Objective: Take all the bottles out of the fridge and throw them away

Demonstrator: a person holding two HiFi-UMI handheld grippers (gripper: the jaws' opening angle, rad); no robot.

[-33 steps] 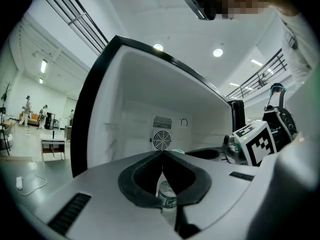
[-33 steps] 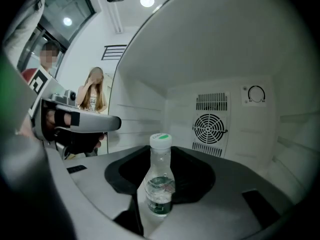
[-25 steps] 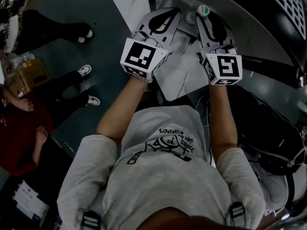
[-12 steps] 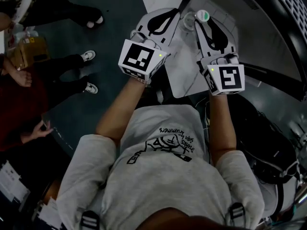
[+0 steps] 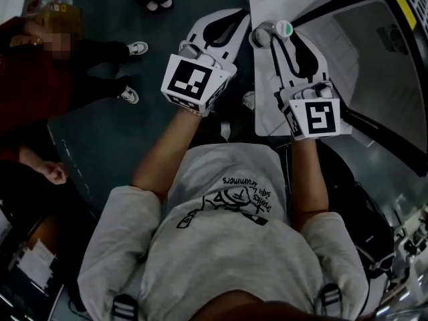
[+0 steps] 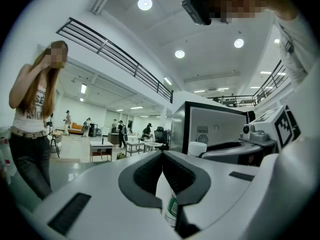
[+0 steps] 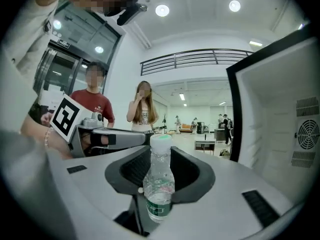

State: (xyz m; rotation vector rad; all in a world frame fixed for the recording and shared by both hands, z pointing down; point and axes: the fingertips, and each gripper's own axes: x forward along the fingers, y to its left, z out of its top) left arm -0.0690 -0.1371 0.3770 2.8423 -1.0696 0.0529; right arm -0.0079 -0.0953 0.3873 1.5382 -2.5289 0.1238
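Bottle point(image 7: 159, 184) fills right gripper point(image 7: 160, 156); second bottle point(image 6: 171, 209), left gripper point(image 6: 162, 159).

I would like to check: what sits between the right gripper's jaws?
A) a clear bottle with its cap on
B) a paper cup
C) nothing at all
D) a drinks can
A: in the right gripper view, the right gripper has its jaws closed on an upright clear bottle with a green label and a pale cap.
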